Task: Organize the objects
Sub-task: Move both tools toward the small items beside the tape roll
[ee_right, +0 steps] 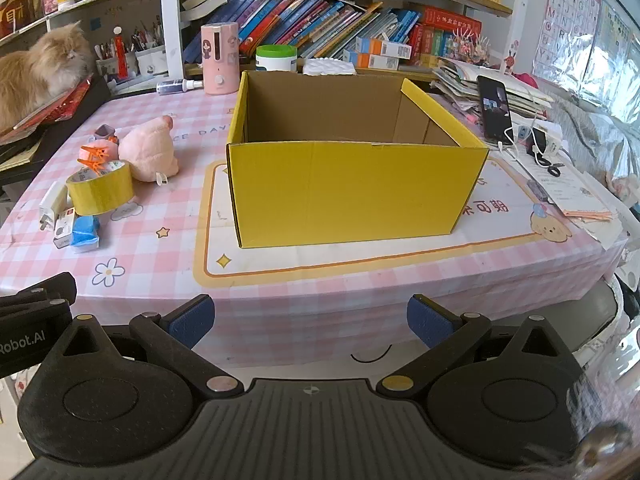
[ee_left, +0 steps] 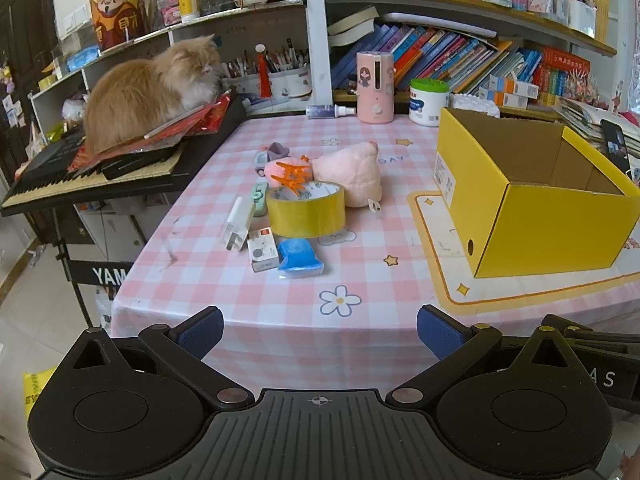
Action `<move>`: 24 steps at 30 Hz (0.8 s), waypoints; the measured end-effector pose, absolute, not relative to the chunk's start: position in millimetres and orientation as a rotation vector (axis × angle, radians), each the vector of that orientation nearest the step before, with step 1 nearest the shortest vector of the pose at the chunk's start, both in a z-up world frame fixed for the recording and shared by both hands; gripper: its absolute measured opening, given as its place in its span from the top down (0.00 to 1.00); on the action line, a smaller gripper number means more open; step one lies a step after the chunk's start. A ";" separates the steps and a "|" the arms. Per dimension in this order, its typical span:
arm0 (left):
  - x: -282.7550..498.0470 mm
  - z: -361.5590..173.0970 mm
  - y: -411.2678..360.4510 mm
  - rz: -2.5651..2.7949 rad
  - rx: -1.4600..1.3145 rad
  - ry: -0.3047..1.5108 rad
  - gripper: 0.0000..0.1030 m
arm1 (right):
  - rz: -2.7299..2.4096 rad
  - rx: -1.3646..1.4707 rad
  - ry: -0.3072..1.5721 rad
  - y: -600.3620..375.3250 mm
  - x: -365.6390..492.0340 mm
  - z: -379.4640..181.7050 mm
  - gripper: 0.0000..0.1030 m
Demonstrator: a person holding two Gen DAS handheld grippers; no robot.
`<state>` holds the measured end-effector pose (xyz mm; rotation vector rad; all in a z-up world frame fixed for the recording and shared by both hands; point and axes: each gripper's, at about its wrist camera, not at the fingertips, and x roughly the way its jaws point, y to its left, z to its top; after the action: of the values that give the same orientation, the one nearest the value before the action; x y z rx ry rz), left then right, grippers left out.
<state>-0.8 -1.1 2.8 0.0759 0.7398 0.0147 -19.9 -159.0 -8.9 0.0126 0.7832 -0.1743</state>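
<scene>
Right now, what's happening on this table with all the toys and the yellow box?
A person is about to tidy up. The left hand-held gripper and the right hand-held gripper both hang open at the table's near edge, holding nothing. The yellow box sits open, with nothing visible inside. A pile waits to its left: a pink plush toy, a roll of yellow tape, orange clips, a white charger and a blue packet. A cat watches from the keyboard.

"YAM" on keyboard stand [ee_left: 105,276]; "Robot.AI" on left gripper [ee_right: 24,346].
</scene>
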 end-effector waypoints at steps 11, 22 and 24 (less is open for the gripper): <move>1.2 1.6 2.7 0.030 0.072 0.742 0.00 | -0.162 0.005 0.788 -155.0 -16.3 -10.2 0.00; 2.2 1.5 3.6 0.032 0.072 0.744 0.00 | -0.159 0.005 0.788 -152.7 -15.3 -10.9 0.00; 2.5 1.6 4.4 0.033 0.073 0.743 0.00 | -0.158 0.006 0.788 -151.2 -14.9 -11.3 0.00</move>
<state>2.5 4.4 1.6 0.0734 0.7430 0.0326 -14.9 -151.2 -11.3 0.0058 0.7884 -0.1582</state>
